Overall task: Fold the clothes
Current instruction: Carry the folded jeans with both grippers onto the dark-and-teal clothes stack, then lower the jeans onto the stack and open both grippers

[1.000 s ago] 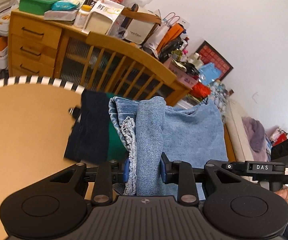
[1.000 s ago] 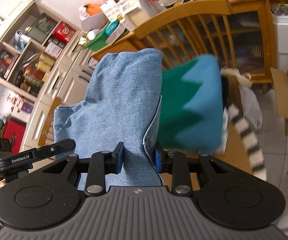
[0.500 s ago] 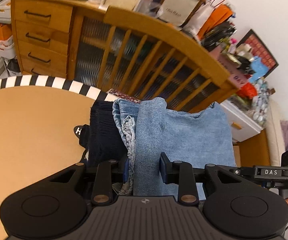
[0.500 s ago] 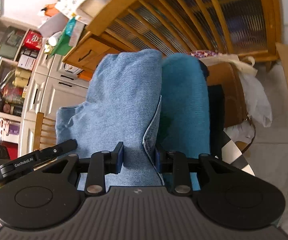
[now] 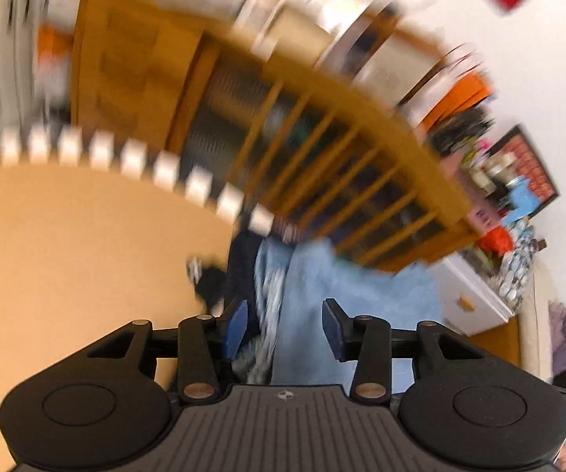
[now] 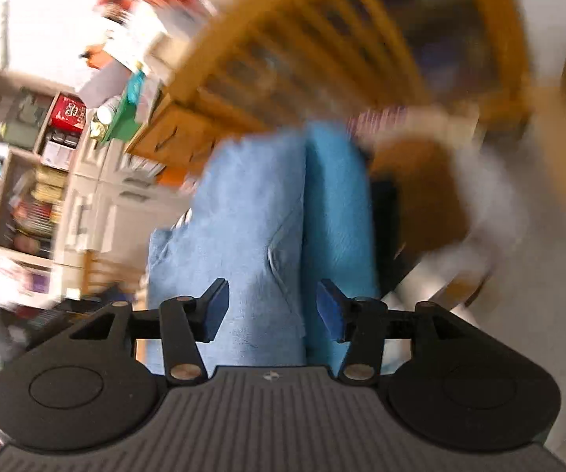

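At the bottom of both wrist views we see the black ribbed gripper bodies filling the lower frame. The left gripper (image 5: 284, 328) has its blue-padded fingers spread wide, with cloth showing in the gap but neither pad pressing it. The right gripper (image 6: 272, 310) stands the same way: fingers apart, fabric between them, nothing pinched. We judge both tongs released.

Just beyond the fingers lies the light blue denim garment (image 6: 251, 236), a thick folded bundle running up the middle of the right view. In the left view it sits centre to lower right, its frayed pale edge just right of the left-hand pad. Touching it on the right of the right view is a brighter teal-blue folded cloth (image 6: 336, 212), and beyond that a dark navy garment (image 5: 239, 271), seen in the left view at the denim's left edge. Whether these are stacked or side by side we cannot tell; motion blur is heavy.

The round tan table with a black-and-white striped rim (image 5: 86, 244) fills the left of the left view, bare tan surface there. Farther off, upper centre, stand a curved wooden chair back with slats (image 5: 322, 126) and a cluttered wooden cabinet.

Progress, as a judgement: the denim looks folded and set down at the table's edge beside other folded pieces, with both grippers let go. What remains is unclear; we see no unfolded clothing in either view.
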Demonstrator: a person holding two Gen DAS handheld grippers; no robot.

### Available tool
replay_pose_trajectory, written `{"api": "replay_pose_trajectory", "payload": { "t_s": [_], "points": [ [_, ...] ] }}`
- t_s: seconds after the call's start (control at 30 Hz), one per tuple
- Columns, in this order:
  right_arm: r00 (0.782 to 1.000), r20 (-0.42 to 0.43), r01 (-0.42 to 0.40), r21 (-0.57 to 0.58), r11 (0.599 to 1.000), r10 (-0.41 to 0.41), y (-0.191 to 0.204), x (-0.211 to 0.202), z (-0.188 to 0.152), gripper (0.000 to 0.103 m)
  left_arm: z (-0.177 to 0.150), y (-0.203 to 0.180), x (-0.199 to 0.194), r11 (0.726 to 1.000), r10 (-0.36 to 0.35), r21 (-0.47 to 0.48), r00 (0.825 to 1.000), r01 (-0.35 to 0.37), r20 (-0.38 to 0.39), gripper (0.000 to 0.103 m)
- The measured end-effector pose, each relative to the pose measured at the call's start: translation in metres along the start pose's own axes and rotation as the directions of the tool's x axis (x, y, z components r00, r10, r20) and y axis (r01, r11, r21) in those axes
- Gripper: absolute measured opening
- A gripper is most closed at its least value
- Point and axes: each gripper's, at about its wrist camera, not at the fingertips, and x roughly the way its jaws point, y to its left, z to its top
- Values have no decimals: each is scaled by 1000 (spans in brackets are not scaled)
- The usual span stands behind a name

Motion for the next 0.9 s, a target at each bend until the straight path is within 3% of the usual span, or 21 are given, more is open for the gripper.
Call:
{"api": "replay_pose_trajectory", "payload": {
  "t_s": [0.03,0.1,0.2,0.27,0.37,0.4,0.5,0.6,0.7,0.73,0.8,0.83,0.87,0.9],
  "points": [
    [998,59,9,-68,998,-5,12,-18,-5,49,-4,-10,-18,999,-28,17,998,27,55,44],
    [995,96,-18,-162,987,33,33,-30,-20,42,-23,-30,-36,994,-97,65,987,89,125,44],
    [995,96,-3,-281,960,31,55,-16,-46,28,-60,-52,-8,986,-85,151,995,76,53,29],
    [998,61,19,-292,956,-1,54,4,-59,25,-82,-52,21,987,-39,154,999,43,-27,17],
    [998,50,57,-296,954,-44,45,20,-72,4,-107,-42,47,984,28,180,998,-16,-64,4],
    [997,50,71,-295,953,-59,40,24,-75,0,-112,-37,52,984,37,177,997,-23,-74,3],
    [994,51,106,-321,941,-95,30,33,-89,0,-119,-30,61,988,43,155,995,-28,-92,4],
    [981,102,194,-438,878,-166,48,36,-102,0,-117,-35,63,979,67,197,994,-47,-91,4],
    [973,131,231,-471,852,-192,63,31,-109,4,-114,-44,54,978,85,200,992,-65,-94,4],
    [976,135,215,-464,859,-172,66,25,-110,8,-113,-48,49,976,93,207,991,-72,-93,6],
    [980,156,179,-425,888,-123,68,6,-119,13,-116,-62,30,966,110,241,991,-89,-74,31],
    [978,182,176,-428,887,-106,72,-6,-126,13,-119,-71,18,958,117,268,992,-99,-53,56],
    [971,215,191,-451,872,-101,76,-17,-137,15,-124,-79,7,949,123,296,992,-109,-32,68],
    [964,248,207,-474,856,-96,81,-29,-149,19,-130,-86,-4,937,135,326,991,-124,-11,72]
  ]
}}
